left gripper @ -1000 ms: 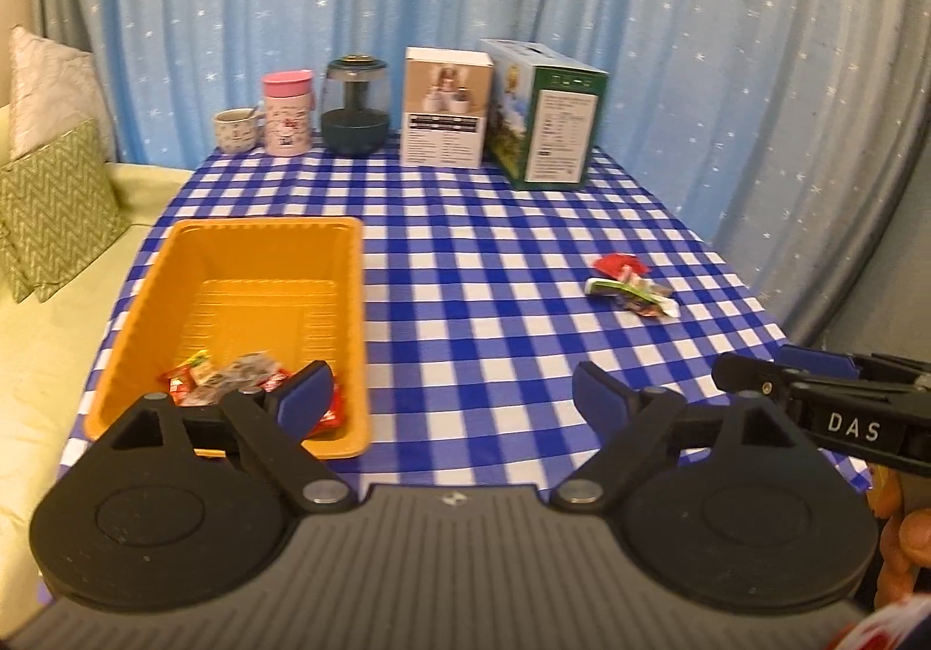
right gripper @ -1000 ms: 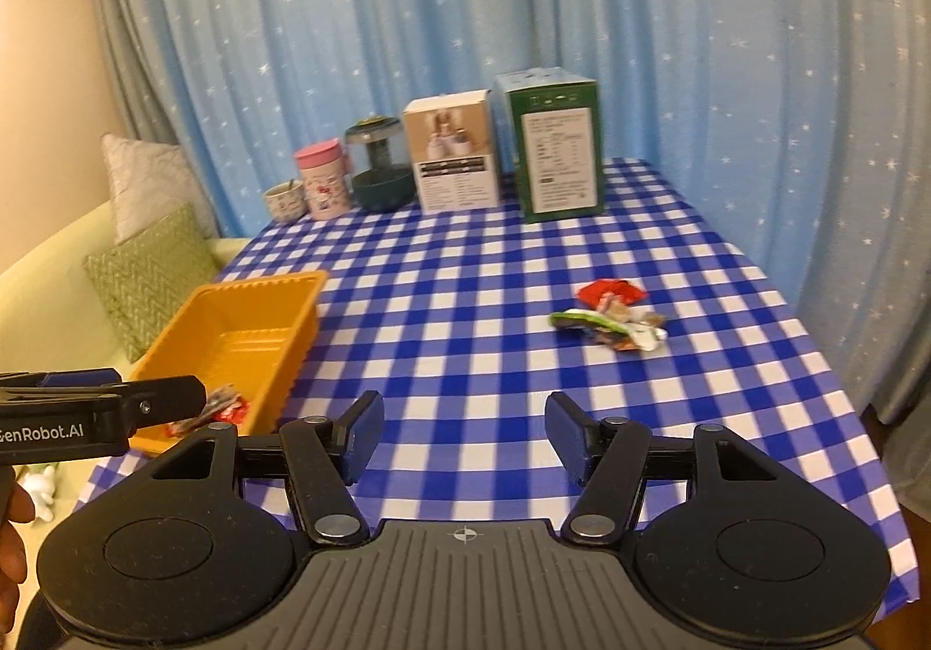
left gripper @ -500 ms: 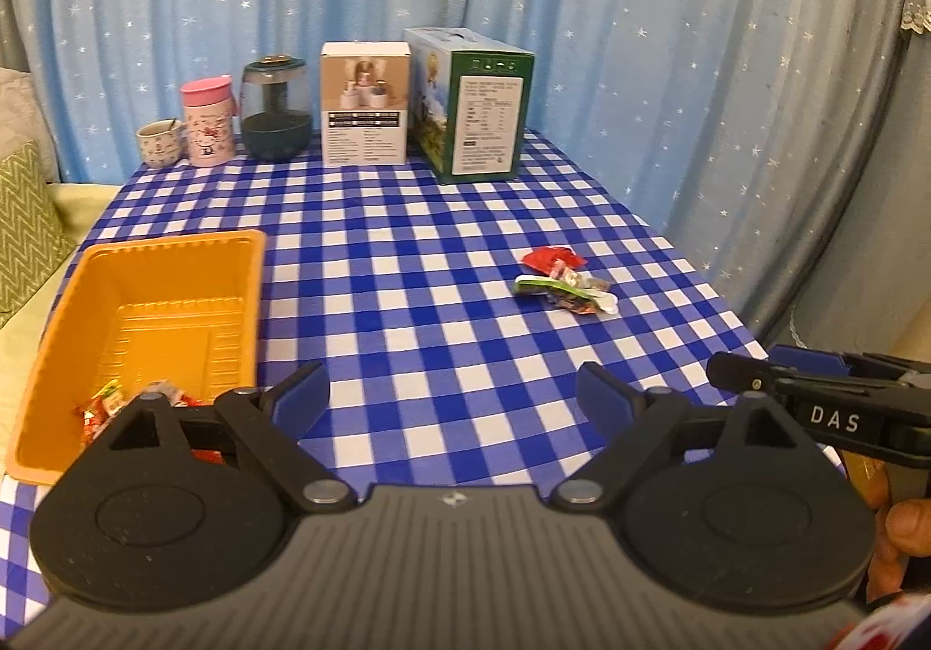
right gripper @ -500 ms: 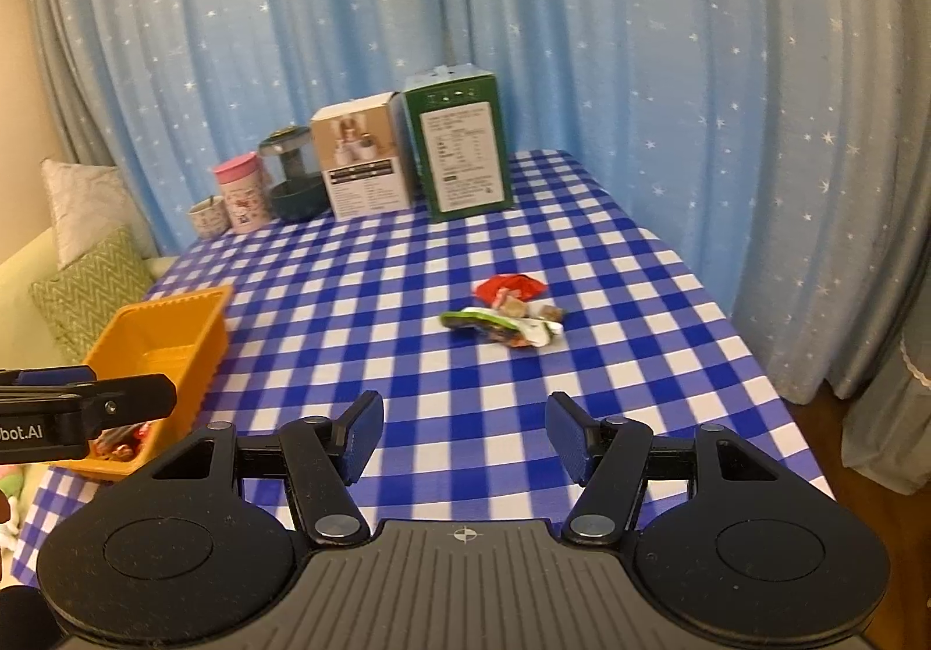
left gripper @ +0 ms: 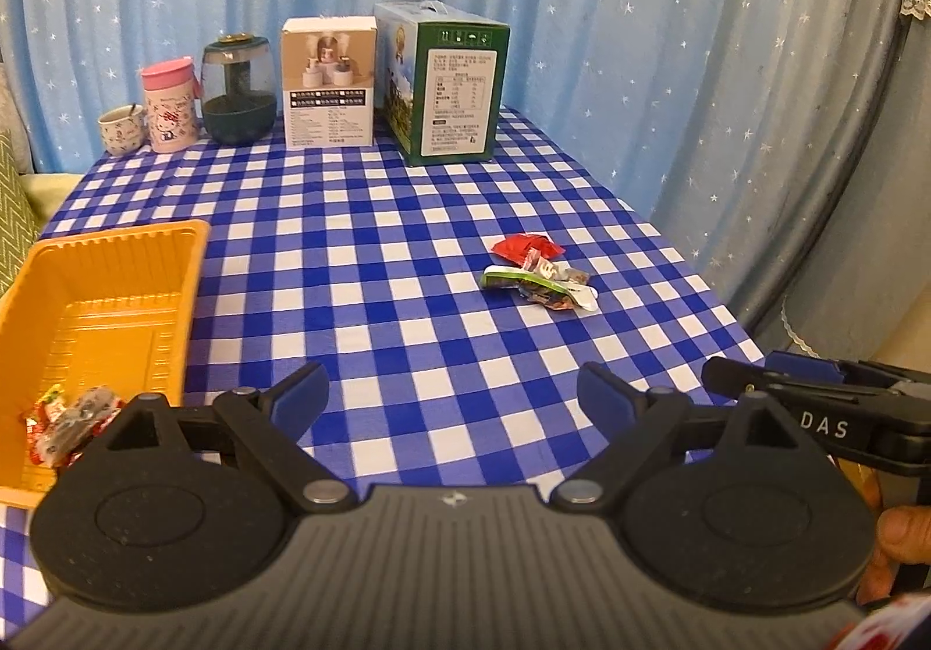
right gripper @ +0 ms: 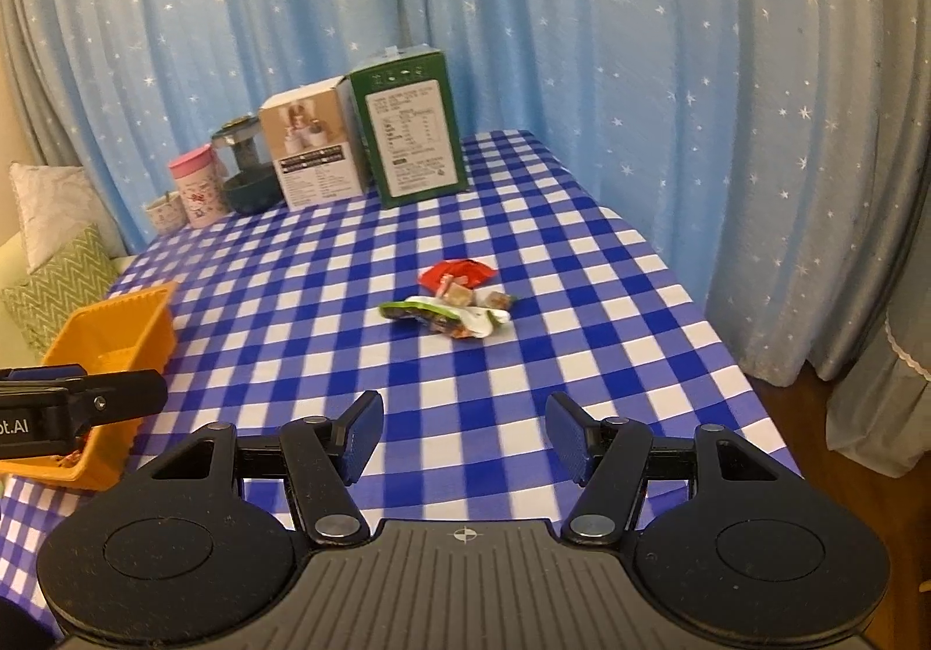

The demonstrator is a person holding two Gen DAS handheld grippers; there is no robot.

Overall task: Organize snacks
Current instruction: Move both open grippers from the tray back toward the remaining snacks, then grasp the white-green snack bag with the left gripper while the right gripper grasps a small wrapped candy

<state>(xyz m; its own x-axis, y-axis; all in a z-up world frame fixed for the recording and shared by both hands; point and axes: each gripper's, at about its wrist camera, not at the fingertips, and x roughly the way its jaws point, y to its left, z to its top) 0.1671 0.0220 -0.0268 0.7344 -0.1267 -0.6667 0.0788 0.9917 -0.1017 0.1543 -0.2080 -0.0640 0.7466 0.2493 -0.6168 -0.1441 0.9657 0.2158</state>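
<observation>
Several snacks lie heaped mid-table at 12 o'clock from the right gripper, well apart from it. More snacks sit in the tray at 9 o'clock of the left gripper. Both jaws gape, empty.

A pile of snacks is seen ahead of the right gripper, on the tablecloth. To the left gripper's left a tray is set, with wrapped snacks in its near end. Two boxes are stood far ahead.
</observation>
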